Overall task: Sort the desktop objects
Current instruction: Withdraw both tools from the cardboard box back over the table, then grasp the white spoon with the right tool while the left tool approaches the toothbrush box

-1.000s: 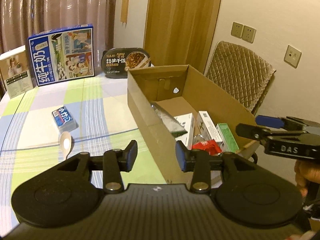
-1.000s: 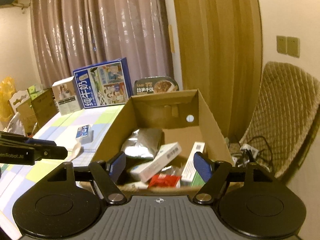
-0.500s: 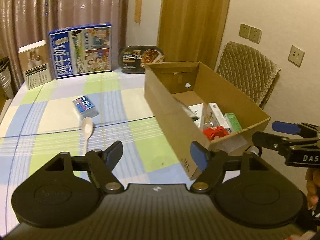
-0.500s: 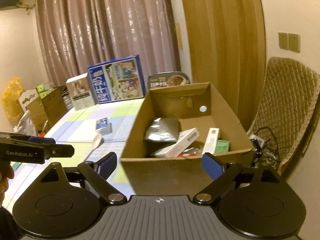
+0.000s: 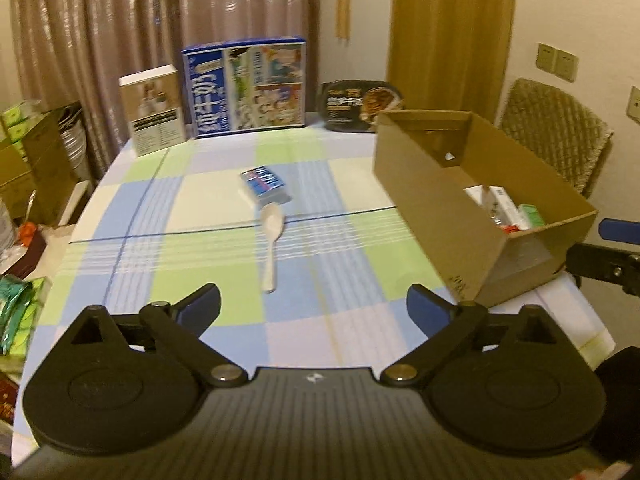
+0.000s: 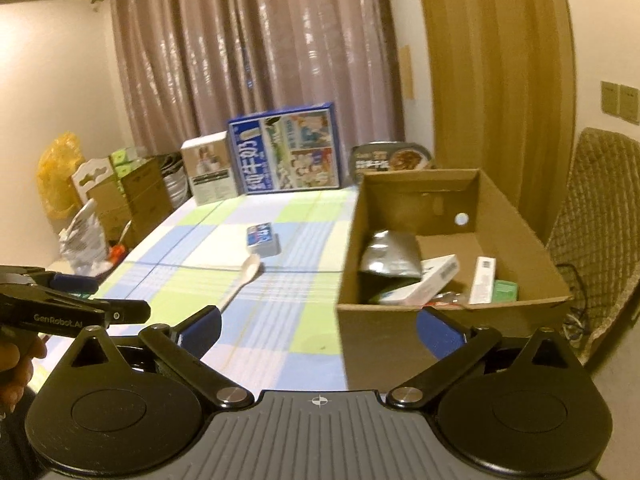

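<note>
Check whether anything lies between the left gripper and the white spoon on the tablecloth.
Nothing visible does. The left gripper, jaws just opened and empty, faces the spoon across bare tablecloth. The blue packet lies beyond it.

Left hand-held gripper (image 5: pixel 313 308): jaws just opened wide, nothing between them, above the desk's (image 5: pixel 200 208) near edge. White spoon (image 5: pixel 272 240): mid-desk, bowl just beside a blue packet (image 5: pixel 265 184). Cardboard box (image 5: pixel 472 208): right edge, holding small cartons. Far edge: white carton (image 5: pixel 154 115), blue milk case (image 5: pixel 245 86), black meal tray (image 5: pixel 360 106). Right hand-held gripper (image 5: pixel 612 252): beyond the box's near corner.
</note>
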The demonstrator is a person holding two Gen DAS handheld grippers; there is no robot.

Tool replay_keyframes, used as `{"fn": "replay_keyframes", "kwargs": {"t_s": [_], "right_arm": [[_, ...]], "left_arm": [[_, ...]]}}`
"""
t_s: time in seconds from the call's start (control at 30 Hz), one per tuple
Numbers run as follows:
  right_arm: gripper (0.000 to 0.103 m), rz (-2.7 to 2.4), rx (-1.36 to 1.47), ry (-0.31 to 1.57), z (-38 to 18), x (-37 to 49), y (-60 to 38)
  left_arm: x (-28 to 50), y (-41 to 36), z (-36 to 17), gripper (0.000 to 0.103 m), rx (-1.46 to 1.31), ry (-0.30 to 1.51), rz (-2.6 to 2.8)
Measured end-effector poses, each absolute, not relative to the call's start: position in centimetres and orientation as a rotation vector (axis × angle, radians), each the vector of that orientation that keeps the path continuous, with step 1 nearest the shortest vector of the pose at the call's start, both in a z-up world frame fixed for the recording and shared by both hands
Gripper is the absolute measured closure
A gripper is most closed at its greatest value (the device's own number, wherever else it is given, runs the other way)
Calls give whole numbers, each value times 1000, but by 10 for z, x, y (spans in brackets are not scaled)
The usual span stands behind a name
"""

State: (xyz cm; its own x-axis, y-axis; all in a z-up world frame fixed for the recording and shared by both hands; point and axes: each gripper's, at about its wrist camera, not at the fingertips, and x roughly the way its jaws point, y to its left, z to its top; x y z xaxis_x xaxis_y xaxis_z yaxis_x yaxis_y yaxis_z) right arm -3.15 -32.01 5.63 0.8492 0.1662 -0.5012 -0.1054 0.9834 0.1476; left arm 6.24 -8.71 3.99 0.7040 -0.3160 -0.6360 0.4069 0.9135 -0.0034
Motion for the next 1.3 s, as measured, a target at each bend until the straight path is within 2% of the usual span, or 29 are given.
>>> {"fn": "replay_keyframes", "kwargs": {"t_s": [0.77,1.3], "right_arm": [[2,254,29,583,52,-7,-260],[2,304,11,591,38,63,-239]], "left_arm": [[83,-13,27,2,59,705,-303],[141,-7,14,2,84,694,-315]]}}
